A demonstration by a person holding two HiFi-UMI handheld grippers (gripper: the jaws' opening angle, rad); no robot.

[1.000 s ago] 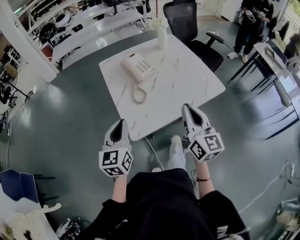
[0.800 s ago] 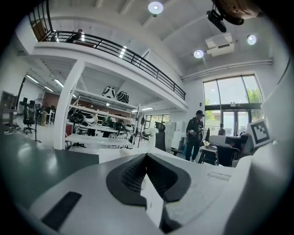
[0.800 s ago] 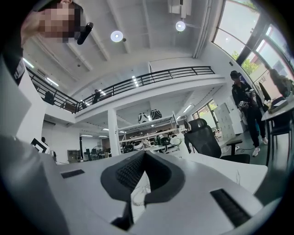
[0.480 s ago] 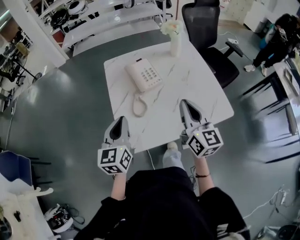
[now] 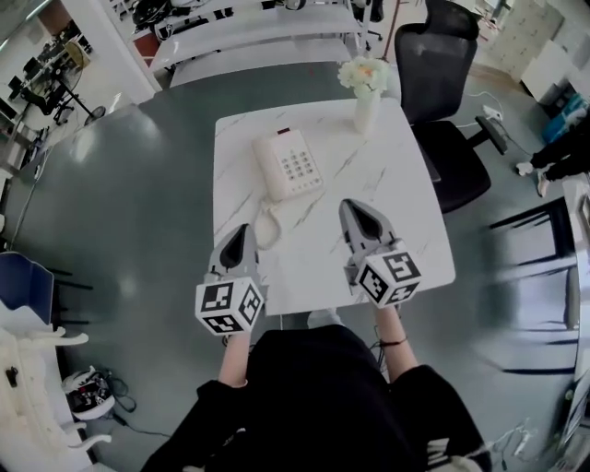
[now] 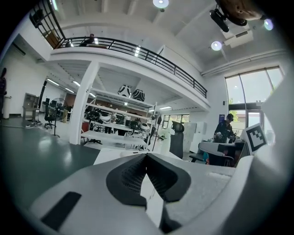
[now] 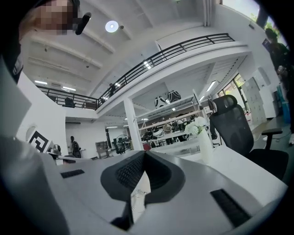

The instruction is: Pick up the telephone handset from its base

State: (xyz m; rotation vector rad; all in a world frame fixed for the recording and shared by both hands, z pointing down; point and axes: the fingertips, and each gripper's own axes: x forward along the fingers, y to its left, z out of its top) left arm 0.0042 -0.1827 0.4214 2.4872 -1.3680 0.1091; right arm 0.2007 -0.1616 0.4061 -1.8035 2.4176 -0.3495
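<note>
- Black cloth comes first: my top (image 5: 313, 406) fills the bottom of the head view, and a forearm reaches out of it on each side.
- Just beyond, each claw carries a marker cube, the left cube (image 5: 228, 307) off the table's near edge and the right cube (image 5: 389, 277) over the tabletop.
- My left claw (image 5: 241, 227) is pressed together with nothing in it. In its own view the ribbed black pads (image 6: 133, 174) meet at the tip and pinch only air. It hangs over the near left corner of the table.
- My right claw (image 5: 348, 205) is likewise closed tip to tip and empty, its dark pads (image 7: 131, 170) showing the white top through the gap below. It sits above the near half of the white marbled table (image 5: 415, 230).
- A coiled cord (image 5: 267, 227) lies on the marble just beside my left tip, between the two claws.
- Further on, the cream telephone (image 5: 300, 168) stands well apart from both claws. The handset (image 5: 270, 166) lies in its cradle on the base, left of the keypad.
- At the far right corner stands a white vase of flowers (image 5: 366, 88).
- Past the table are a black office chair (image 5: 447, 74) on the grey floor and long white benches (image 5: 249, 28).
</note>
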